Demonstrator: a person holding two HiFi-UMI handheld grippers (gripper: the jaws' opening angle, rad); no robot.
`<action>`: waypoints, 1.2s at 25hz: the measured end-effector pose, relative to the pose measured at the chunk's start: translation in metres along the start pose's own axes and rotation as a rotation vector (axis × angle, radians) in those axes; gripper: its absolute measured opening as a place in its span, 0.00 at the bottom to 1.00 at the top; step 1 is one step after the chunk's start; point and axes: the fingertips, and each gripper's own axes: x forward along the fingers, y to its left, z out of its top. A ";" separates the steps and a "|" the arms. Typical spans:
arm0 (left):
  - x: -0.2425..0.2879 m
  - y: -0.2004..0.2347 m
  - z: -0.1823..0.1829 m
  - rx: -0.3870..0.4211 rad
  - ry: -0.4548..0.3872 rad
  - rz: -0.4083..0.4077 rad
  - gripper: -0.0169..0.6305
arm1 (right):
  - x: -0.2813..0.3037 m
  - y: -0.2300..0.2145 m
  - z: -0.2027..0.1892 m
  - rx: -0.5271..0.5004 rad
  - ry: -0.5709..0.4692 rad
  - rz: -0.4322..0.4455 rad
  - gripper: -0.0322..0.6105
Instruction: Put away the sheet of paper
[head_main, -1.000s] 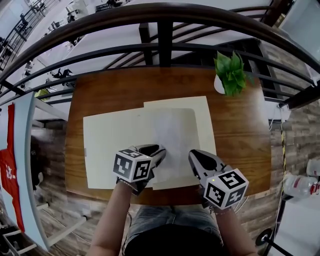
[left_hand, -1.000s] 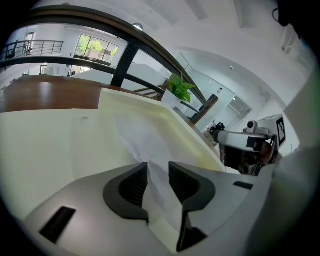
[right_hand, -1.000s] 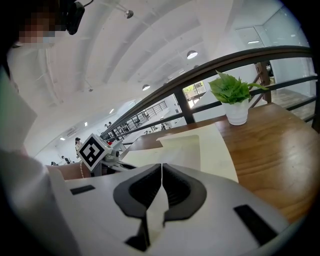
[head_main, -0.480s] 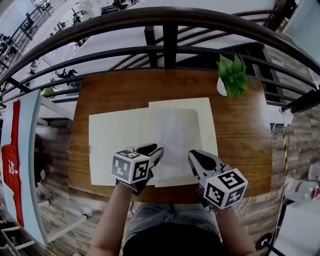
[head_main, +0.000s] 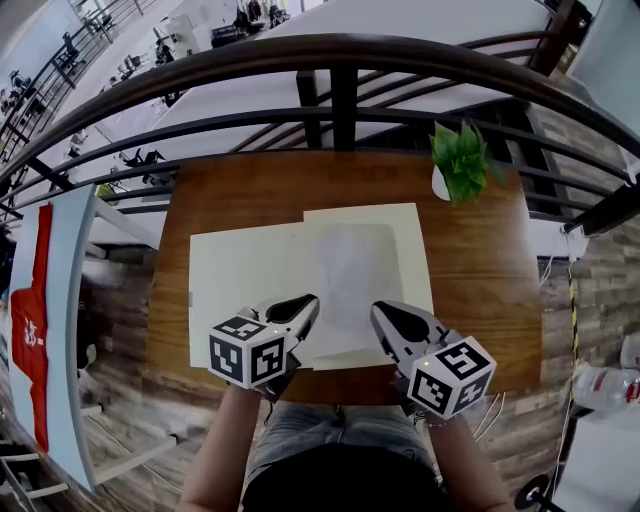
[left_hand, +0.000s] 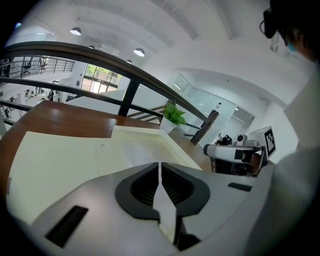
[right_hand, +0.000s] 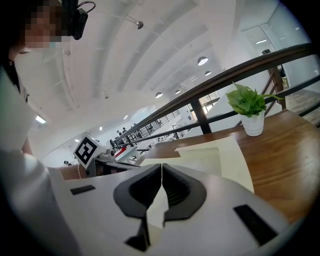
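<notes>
Left gripper (head_main: 306, 301), jaws just closed, and right gripper (head_main: 381, 309) pinch the paper (head_main: 355, 275)

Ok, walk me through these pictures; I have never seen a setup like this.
There is no robot here. A person holds a pair of tongs in each hand, and each pair carries a marker cube and its own camera. The wide picture comes from a camera on the person's head, looking down. The other two pictures look along the left tongs and the right tongs. Below is a wooden table beside a railing. On it are a potted plant, two overlapping cream sheets and, on top, a thin sheet of paper. Both tongs are closed at its near edge and seem to pinch it. The left ones have just been closing on it.
</notes>
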 end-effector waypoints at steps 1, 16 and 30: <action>-0.003 -0.003 0.001 0.005 -0.007 -0.002 0.07 | 0.000 0.001 0.000 -0.005 0.002 -0.001 0.09; -0.048 -0.025 0.007 0.028 -0.090 -0.016 0.07 | -0.003 0.050 0.008 -0.070 -0.026 0.014 0.09; -0.081 -0.030 0.018 0.067 -0.210 -0.029 0.07 | -0.003 0.078 0.017 -0.119 -0.052 0.013 0.09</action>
